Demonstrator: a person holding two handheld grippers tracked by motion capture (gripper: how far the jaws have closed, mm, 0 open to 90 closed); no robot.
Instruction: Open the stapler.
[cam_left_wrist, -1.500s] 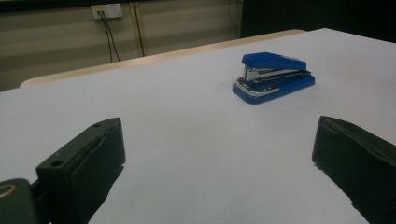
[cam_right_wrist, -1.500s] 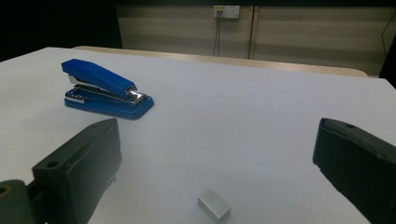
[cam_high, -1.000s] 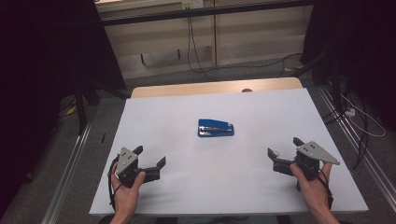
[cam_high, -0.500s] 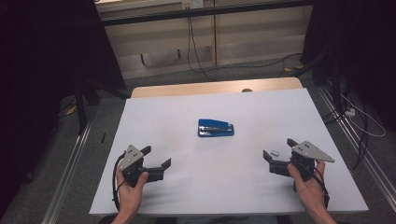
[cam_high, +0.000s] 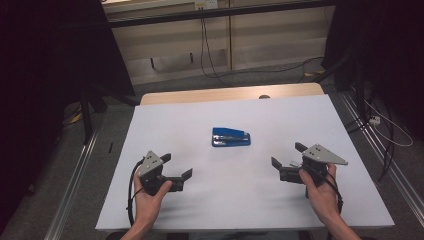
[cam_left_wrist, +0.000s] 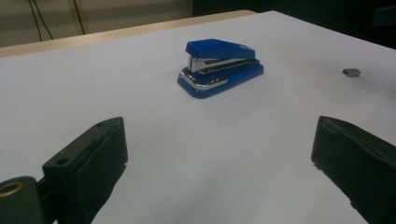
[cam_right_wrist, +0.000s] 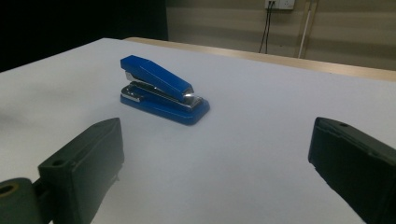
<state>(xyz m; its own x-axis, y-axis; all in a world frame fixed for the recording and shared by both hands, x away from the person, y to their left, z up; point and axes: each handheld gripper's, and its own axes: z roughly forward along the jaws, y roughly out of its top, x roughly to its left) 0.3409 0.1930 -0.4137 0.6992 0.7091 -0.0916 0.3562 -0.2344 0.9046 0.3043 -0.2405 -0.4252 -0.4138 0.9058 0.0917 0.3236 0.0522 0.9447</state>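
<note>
Blue stapler (cam_high: 230, 137) sits untouched mid-counter (cam_high: 200, 210), between and ahead of the 2 tools. Left tool (cam_high: 176, 168) and right tool (cam_high: 287, 157) gape empty; grasping seems wholly undone.

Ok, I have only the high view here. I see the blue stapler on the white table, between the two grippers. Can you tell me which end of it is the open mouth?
Observer: In the left gripper view the blue stapler lifts its top at the end on the person's left. The hinge is at the other end.
Operator: Thank you. Does anything else lie near it?
Observer: Yes, a small grey metal piece, maybe staples, lies on the table. It is apart from the stapler, out past the hinge end.
</note>
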